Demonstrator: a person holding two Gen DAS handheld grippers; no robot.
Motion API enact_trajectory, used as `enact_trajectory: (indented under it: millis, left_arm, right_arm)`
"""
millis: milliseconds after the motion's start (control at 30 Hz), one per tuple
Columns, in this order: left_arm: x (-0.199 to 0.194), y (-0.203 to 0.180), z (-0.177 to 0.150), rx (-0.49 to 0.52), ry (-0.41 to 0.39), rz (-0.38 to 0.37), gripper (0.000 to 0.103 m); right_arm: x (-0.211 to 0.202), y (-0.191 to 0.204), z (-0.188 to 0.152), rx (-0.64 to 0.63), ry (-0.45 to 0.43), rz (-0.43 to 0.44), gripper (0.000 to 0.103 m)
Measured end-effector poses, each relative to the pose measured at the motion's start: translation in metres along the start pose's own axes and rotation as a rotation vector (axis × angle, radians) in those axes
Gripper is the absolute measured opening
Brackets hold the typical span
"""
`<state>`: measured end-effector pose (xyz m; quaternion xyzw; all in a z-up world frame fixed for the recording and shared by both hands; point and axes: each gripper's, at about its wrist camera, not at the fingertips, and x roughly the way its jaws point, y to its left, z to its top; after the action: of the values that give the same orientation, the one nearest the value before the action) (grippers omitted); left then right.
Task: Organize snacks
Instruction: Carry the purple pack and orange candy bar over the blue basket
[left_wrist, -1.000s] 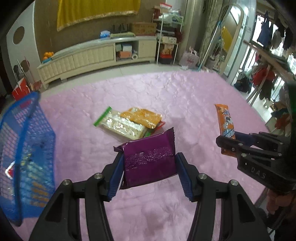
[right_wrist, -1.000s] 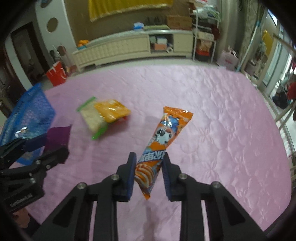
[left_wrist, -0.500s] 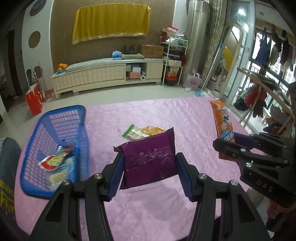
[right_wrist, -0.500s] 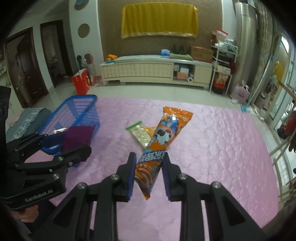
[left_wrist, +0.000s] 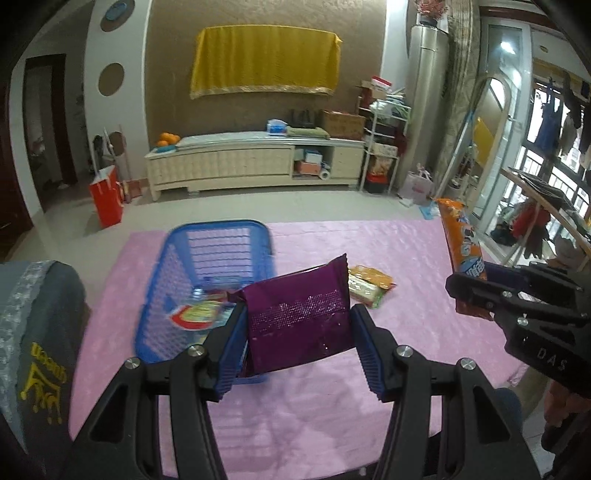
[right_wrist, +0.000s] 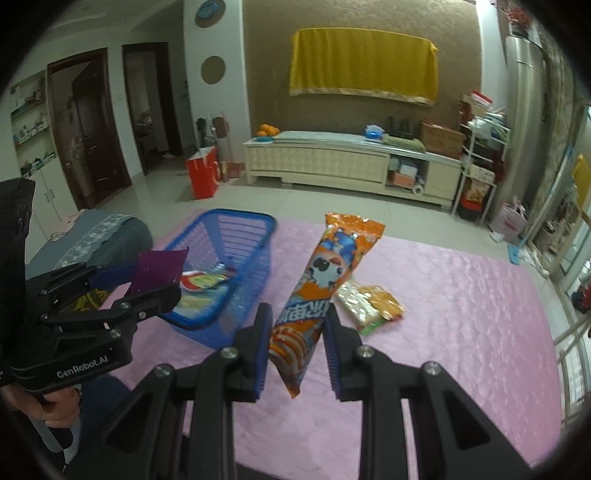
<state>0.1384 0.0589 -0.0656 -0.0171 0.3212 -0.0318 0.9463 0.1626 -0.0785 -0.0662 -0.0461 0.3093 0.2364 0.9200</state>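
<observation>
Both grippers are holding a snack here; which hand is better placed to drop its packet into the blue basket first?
Left. The left gripper, shut on the purple packet, already sits at the blue basket. The right gripper, holding the orange packet, is further from it, over the pink mat.

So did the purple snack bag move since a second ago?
Yes. The purple snack bag, clamped in the left gripper, was over bare pink mat; now it hangs at the blue basket's near edge.
</observation>
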Motion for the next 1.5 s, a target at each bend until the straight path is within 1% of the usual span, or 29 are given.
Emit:
enact_trajectory:
  millis: [267,500,633,767,867,1233,1400,1500]
  left_arm:
    - [-0.028,0.049,0.003,-0.013,-0.032,0.078,0.053]
    - [-0.030,0.091,0.005,-0.049,-0.028,0.116,0.053]
    - [-0.018,0.108,0.005,-0.077,-0.010,0.121,0.053]
    - [-0.001,0.123,0.006,-0.132,0.024,0.068,0.053]
    - [0.018,0.126,0.010,-0.118,0.035,0.091,0.053]
    - [0.083,0.137,0.021,-0.118,0.089,0.085,0.053]
    - [0.099,0.139,0.021,-0.120,0.103,0.084,0.053]
    - [0.104,0.139,0.020,-0.122,0.108,0.081,0.053]
  right_arm:
    - [0.021,0.043,0.024,-0.039,-0.009,0.086,0.031]
    - [0.046,0.077,0.037,-0.080,0.010,0.139,0.031]
    - [0.069,0.086,0.041,-0.098,0.043,0.153,0.031]
    - [0.086,0.088,0.044,-0.099,0.074,0.163,0.031]
    - [0.103,0.086,0.045,-0.101,0.101,0.166,0.031]
    - [0.171,0.077,0.050,-0.116,0.199,0.157,0.031]
    - [0.196,0.076,0.049,-0.138,0.246,0.137,0.031]
    - [0.202,0.077,0.051,-0.167,0.250,0.114,0.031]
